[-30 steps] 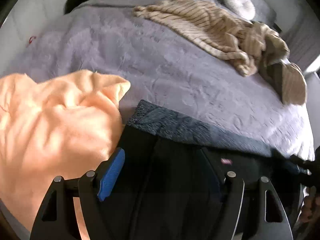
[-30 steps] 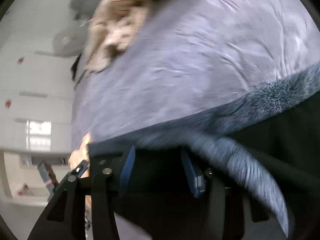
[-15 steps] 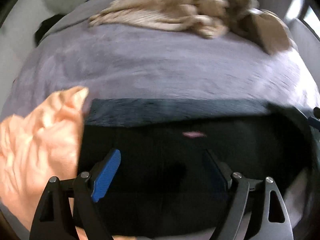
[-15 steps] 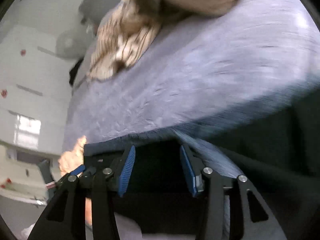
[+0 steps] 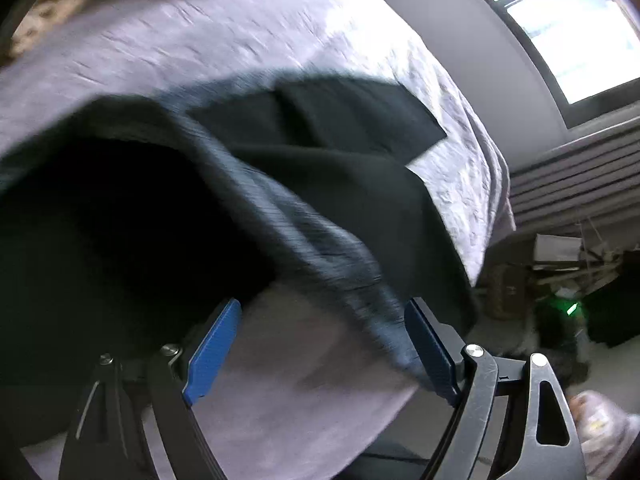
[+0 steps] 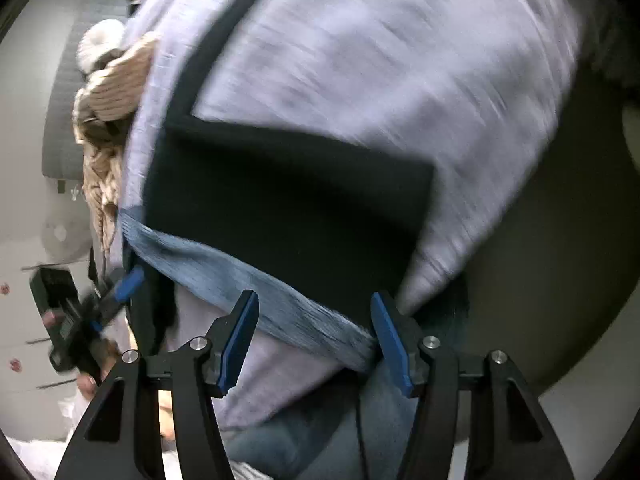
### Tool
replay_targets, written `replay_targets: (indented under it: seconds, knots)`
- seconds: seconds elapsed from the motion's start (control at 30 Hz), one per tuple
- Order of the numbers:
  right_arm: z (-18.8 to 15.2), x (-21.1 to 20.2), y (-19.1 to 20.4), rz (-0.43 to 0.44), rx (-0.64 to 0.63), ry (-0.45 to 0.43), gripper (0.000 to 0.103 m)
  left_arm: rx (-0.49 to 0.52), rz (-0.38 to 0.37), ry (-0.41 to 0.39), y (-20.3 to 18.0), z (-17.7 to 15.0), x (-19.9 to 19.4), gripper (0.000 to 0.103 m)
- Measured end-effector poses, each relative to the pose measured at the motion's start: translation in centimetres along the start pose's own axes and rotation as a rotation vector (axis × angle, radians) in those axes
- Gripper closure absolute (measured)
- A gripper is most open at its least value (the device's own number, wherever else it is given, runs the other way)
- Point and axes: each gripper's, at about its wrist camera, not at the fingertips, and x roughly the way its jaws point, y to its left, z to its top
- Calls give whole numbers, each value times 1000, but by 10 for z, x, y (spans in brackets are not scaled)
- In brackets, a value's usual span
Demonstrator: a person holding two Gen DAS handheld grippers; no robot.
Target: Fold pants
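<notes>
Overhanging bed edge (image 5: 472, 184), black pants (image 5: 340, 184)

Pants (image 5: 344, 184): black, with a blue-grey heathered waistband (image 6: 256, 284).
Bedspread (image 5: 224, 40): pale lilac-grey.
My gripper pads (image 6: 240, 340): bright blue, on black frames.
Blanket (image 6: 116, 80): beige with thin darker stripes.
Round cushion (image 6: 98, 42): white.
Wall (image 5: 472, 20): grey.

Both wrist cameras looked steeply down, close over the bed (image 5: 280, 32), each past its own claw. Both views shared the black pants (image 5: 340, 128) (image 6: 288, 200) and the lilac cover.
</notes>
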Motion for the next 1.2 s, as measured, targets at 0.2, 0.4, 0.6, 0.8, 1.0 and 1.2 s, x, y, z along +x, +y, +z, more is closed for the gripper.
replay_targets:
  seconds: [0.2, 0.4, 0.6, 0.8, 1.0, 1.2]
  knots:
    - [-4, 46, -32, 169, 62, 116, 43, 1, 0, 85, -15, 5, 45, 18]
    - [-1, 18, -23, 369, 107, 84, 88, 30, -22, 79, -38, 13, 35, 47]
    - [87, -44, 40, 507, 3, -38, 88, 53, 36, -61, -53, 63, -1, 47]
    - [219, -62, 97, 490, -78, -90, 88, 94, 116, -145, -54, 124, -20, 33]
    - [323, -28, 136, 319, -69, -75, 75, 78, 246, -211, -40, 141, -41, 14]
    - [324, -18, 149, 173, -243, -88, 42, -147, 410, -158, 21, 94, -24, 14]
